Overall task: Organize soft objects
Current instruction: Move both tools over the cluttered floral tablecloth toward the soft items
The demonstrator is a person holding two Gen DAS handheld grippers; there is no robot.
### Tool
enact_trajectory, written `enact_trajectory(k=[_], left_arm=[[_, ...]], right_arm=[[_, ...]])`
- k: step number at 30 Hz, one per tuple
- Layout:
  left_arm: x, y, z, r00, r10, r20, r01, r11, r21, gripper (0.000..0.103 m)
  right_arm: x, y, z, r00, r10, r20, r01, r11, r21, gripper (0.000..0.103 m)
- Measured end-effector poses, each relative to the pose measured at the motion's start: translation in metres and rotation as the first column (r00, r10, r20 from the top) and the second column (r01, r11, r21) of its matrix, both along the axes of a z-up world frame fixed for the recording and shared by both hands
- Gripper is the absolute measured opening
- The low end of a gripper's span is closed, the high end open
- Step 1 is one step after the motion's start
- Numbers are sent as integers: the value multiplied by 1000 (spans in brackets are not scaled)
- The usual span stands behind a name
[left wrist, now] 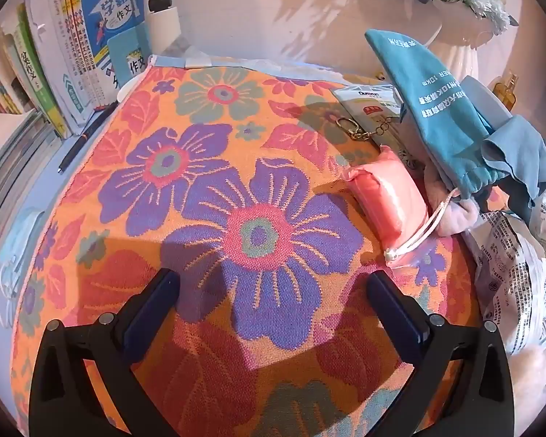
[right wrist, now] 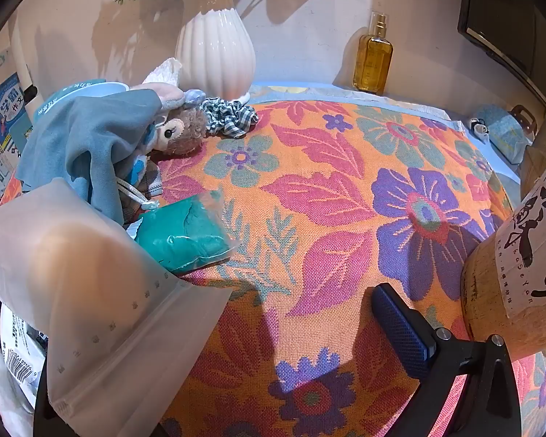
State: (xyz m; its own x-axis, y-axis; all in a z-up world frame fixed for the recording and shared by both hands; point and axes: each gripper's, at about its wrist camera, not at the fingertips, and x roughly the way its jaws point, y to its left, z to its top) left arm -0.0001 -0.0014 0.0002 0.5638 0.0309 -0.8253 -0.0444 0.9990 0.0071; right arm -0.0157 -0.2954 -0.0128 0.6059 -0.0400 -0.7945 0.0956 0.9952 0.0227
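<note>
Both grippers [left wrist: 273, 293] [right wrist: 298, 313] gape over floral cloth [left wrist: 214, 189]

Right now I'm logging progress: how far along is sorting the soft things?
Early. Nothing looks sorted: the teal drawstring pouch, pink packet, plush bear, checked scrunchie and green packet lie jumbled on the floral cloth. Both hand-held grippers, left and right, stand open; a frosted zip bag covers the right one's left finger.

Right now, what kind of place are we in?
Probably a desk at home, spread with a floral cloth: books stand at the wall, beside a vase of flowers and a perfume bottle.
</note>
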Motion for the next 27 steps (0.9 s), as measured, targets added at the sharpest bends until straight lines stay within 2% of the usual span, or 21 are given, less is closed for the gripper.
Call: enact_trajectory(k=[7, 9, 11, 12, 15, 17, 19, 20, 21, 23, 24, 27], left_arm=[[-13, -3, 3, 1000, -12, -6, 12, 1000, 9, 103], [-24, 1, 7, 1000, -17, -5, 17, 1000, -5, 103], [-35, 5, 11, 1000, -20, 3, 20, 999, -35, 102], [-42, 7, 13, 1000, -23, 16, 24, 998, -56, 102], [-67, 11, 31, 994, -13, 110, 27, 992, -125, 102], [-88, 6, 47, 977, -25, 211, 57, 988, -143, 102], [-105, -6, 61, 955, -53, 290, 92, 988, -121, 102], [-113, -15, 69, 940, -82, 331, 121, 988, -99, 102], [-117, -22, 76, 928, -104, 358, 143, 986, -84, 102], [-122, -36, 89, 896, -154, 418, 197, 978, -63, 102], [-121, -40, 90, 888, -161, 431, 209, 976, -65, 102], [-112, -47, 88, 876, -177, 449, 234, 969, -75, 102]], right_arm=[[0, 0, 0, 1000, -10, -3, 10, 1000, 1, 103], [-2, 1, 1, 999, -18, -31, 19, 1000, 7, 103], [-8, 6, 2, 995, 4, -96, -3, 1000, 9, 103], [-12, 9, 1, 993, 35, -108, -35, 999, 8, 103], [-30, 6, 1, 996, 63, -60, -62, 998, 19, 103], [-39, 4, 4, 997, 47, -69, -44, 998, 38, 103], [-52, 5, 9, 999, 31, 24, -33, 996, 83, 100], [-66, 7, 22, 993, 34, 115, -44, 995, 84, 100], [-78, 7, 32, 979, 41, 198, -60, 994, 90, 102], [-107, 7, 49, 929, 77, 362, -124, 986, 108, 103], [-113, 9, 50, 918, 87, 387, -137, 985, 105, 103], [-108, 13, 47, 928, 104, 358, -145, 985, 89, 103]])
